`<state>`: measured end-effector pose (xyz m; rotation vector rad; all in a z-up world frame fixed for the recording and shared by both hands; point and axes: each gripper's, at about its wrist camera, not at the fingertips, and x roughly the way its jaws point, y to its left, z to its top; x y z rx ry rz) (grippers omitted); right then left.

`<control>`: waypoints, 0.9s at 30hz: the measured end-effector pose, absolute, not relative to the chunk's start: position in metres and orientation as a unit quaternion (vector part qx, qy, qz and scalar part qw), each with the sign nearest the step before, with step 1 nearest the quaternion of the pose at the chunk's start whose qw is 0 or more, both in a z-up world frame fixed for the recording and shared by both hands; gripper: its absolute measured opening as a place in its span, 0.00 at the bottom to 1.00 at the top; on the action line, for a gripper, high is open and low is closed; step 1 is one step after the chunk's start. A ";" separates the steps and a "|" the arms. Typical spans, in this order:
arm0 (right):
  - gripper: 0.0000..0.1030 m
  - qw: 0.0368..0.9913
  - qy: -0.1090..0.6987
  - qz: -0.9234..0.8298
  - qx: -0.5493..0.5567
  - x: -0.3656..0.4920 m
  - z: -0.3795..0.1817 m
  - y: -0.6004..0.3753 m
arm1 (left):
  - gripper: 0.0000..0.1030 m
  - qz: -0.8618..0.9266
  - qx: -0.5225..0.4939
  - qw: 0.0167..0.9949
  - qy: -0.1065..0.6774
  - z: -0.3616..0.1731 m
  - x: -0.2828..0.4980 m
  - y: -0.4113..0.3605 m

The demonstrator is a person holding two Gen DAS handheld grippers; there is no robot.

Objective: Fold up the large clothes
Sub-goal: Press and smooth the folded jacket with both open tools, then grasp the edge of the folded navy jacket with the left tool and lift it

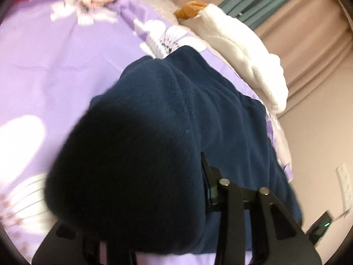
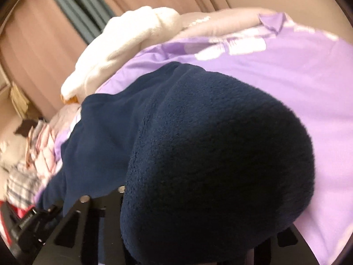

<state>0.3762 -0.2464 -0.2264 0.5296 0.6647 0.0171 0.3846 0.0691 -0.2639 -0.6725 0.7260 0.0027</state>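
In the left wrist view, a bulging fold of dark navy fleece garment (image 1: 136, 154) drapes over the left gripper (image 1: 167, 201), hiding its left finger and the gap between the fingers, so whether it grips the cloth cannot be told; the near fold is out of focus. The same navy fleece (image 2: 216, 159) covers the right gripper (image 2: 176, 198) in the right wrist view, leaving only its left finger (image 2: 77, 216) showing. A checked cloth pile (image 2: 28, 176) at the left edge is smeared with blur and cut off. A small orange object (image 2: 71, 99) peeks out, mostly hidden beneath a white fluffy blanket (image 2: 123, 44).
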 end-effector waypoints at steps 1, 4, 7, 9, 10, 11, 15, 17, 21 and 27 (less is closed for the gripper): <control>0.39 0.913 0.318 0.016 0.255 0.364 -0.218 -0.245 | 0.35 0.001 -0.311 0.885 0.346 -0.255 0.376 0.067; 0.39 0.917 0.299 0.039 0.260 0.328 -0.195 -0.253 | 0.34 -0.023 -0.327 0.881 0.342 -0.234 0.348 0.071; 0.39 0.919 0.295 0.061 0.253 0.289 -0.177 -0.260 | 0.34 -0.049 -0.329 0.881 0.336 -0.221 0.302 0.077; 0.39 0.918 0.299 0.081 0.249 0.259 -0.176 -0.263 | 0.34 -0.051 -0.322 0.885 0.333 -0.222 0.271 0.077; 0.39 0.918 0.305 0.084 0.240 0.249 -0.180 -0.262 | 0.34 -0.050 -0.316 0.886 0.337 -0.227 0.257 0.076; 0.39 0.916 0.315 0.081 0.236 0.238 -0.187 -0.261 | 0.34 -0.047 -0.313 0.884 0.343 -0.234 0.245 0.075; 0.40 0.904 0.342 0.066 0.246 0.209 -0.218 -0.260 | 0.35 -0.033 -0.312 0.874 0.370 -0.267 0.216 0.074; 0.46 0.903 0.345 0.066 0.249 0.202 -0.231 -0.266 | 0.43 -0.039 -0.319 0.878 0.355 -0.278 0.209 0.078; 0.57 0.895 0.330 0.083 0.287 0.201 -0.251 -0.290 | 0.66 0.002 -0.306 0.881 0.362 -0.284 0.205 0.077; 0.64 0.903 0.345 0.039 0.254 0.195 -0.228 -0.278 | 0.76 0.015 -0.328 0.874 0.358 -0.286 0.207 0.089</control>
